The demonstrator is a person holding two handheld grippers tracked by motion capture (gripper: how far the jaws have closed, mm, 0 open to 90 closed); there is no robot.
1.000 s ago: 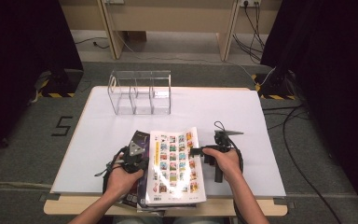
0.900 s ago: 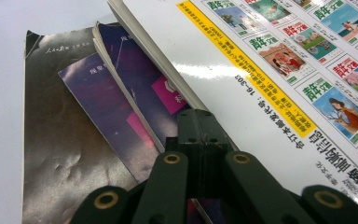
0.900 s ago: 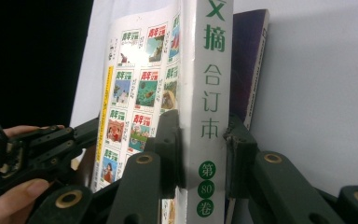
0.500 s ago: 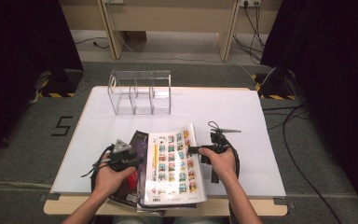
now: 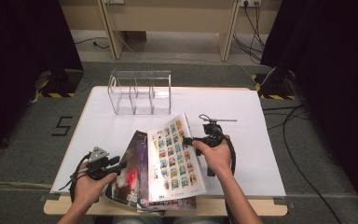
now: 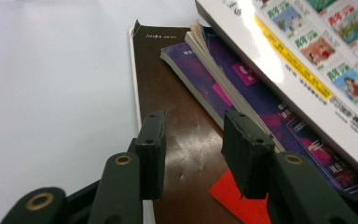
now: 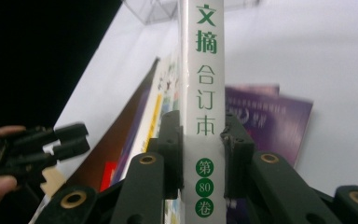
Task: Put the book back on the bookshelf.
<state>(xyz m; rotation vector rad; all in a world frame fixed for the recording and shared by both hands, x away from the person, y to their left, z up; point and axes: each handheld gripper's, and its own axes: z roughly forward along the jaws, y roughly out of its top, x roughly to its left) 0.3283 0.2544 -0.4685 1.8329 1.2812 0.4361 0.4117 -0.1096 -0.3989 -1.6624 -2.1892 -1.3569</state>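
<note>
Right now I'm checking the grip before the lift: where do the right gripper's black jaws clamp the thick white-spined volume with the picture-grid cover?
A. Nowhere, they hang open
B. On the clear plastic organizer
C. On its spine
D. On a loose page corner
C: in the right gripper view, the right gripper has one pad on each side of the thick white-spined volume, at the green-lettered spine.

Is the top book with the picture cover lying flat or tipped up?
Tipped up: the right gripper clamps its spine, and the picture-cover book slants above the purple book.
</note>
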